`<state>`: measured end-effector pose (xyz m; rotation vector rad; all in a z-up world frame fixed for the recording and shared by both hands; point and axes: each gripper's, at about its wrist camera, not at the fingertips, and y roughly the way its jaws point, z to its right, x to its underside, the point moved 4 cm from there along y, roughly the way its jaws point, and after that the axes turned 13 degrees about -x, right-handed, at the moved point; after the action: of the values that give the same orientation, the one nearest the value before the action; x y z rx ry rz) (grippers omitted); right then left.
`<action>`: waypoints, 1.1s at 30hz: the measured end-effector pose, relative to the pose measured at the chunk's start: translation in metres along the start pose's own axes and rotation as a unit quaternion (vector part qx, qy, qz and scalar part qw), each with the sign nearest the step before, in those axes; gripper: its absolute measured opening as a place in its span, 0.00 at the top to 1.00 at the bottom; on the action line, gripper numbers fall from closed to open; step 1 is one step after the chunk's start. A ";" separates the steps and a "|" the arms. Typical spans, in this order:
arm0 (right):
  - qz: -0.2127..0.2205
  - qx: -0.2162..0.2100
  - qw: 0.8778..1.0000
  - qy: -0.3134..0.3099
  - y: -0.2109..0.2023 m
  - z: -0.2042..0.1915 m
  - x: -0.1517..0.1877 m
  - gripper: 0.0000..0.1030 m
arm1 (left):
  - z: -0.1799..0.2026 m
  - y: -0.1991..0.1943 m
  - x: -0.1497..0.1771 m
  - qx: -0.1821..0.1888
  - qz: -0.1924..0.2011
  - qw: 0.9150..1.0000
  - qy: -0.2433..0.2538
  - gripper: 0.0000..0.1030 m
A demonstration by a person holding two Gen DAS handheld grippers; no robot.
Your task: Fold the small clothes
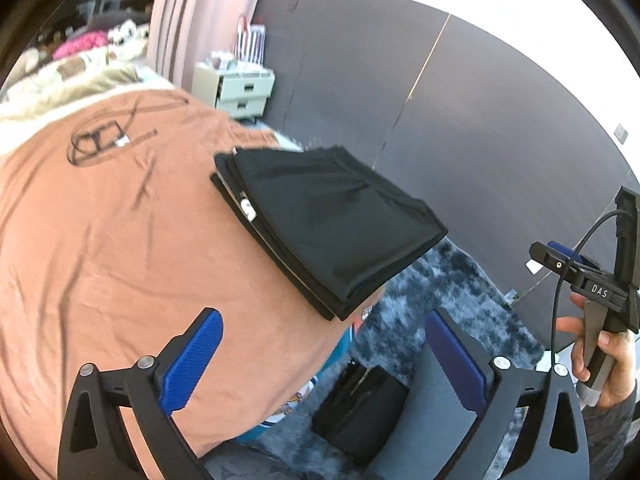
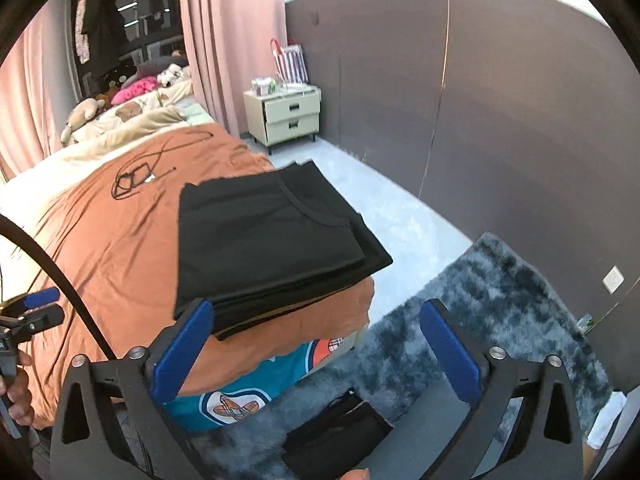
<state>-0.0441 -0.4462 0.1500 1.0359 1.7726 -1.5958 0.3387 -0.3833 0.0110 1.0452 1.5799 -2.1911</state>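
The bed (image 2: 100,240) under its orange cover fills most of my view, with a grey shaggy rug (image 2: 500,312) on the floor beside it and a dark panelled wall (image 2: 520,120) behind. A pale nightstand (image 2: 286,118) stands at the far end by the pink curtain (image 2: 232,40).

On the near corner of the bed lies the folded black garment (image 2: 264,244), a neat flat stack, its outer edge close to the side of the mattress. A loose black cord (image 2: 136,176) lies on the cover further up, well apart from it.

My left gripper (image 1: 324,360) hangs above the bed edge, jaws spread wide with nothing between them. My right gripper (image 2: 316,360) is the same: jaws spread wide, empty, its left pad just in front of the stack's near corner in the picture, though I cannot tell if it touches.

I judge this fold finished and the stack set down. Next I need another small piece; a teal printed cloth (image 2: 248,380) shows below the cover's edge, and reaching it calls for dropping both grippers lower, toward the bedside.
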 end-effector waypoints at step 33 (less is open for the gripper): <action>0.112 -0.099 0.988 -0.042 -0.112 -0.079 0.147 0.00 | -0.077 -0.205 0.110 -0.094 0.168 0.981 0.003 0.00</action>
<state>-0.2106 -0.3421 0.1082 1.0173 1.6544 -1.2804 0.1745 -0.2124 0.0733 1.1616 1.4548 -1.7821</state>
